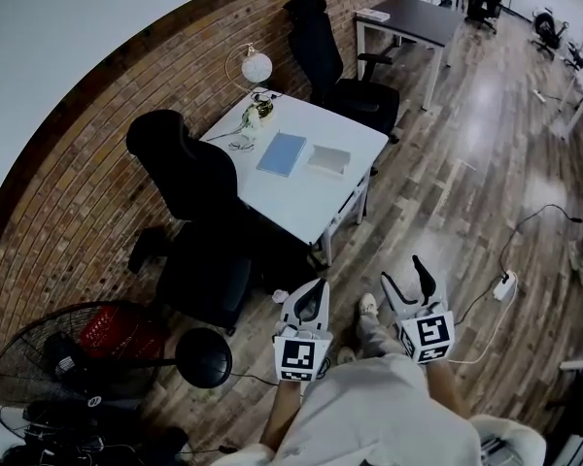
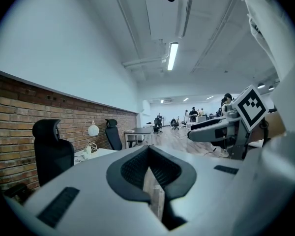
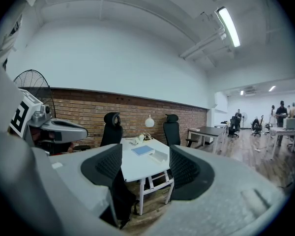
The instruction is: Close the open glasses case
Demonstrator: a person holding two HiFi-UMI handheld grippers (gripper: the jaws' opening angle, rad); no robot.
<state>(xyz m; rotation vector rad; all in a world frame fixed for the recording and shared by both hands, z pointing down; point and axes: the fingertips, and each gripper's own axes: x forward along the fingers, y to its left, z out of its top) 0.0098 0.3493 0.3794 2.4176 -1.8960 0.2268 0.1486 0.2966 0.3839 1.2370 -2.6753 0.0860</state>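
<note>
While both grippers hang over the glossy wood-plank floor (image 1: 466, 163), a white rectangular table (image 1: 311, 202) stands well apart from them against a curved-looking red brick wall (image 1: 97, 144). The flat, pale grey glasses case (image 1: 328, 159) lies near the table's floor-side edge, just beside a blue notebook (image 1: 282, 153); its lid is too small to judge. A globe lamp (image 1: 257, 67) stands at the wall-side corner. The left gripper (image 2: 148, 151) has its ribbed black pads pressed together, empty. The right gripper (image 3: 145, 166) has its jaws spread, holding nothing.
</note>
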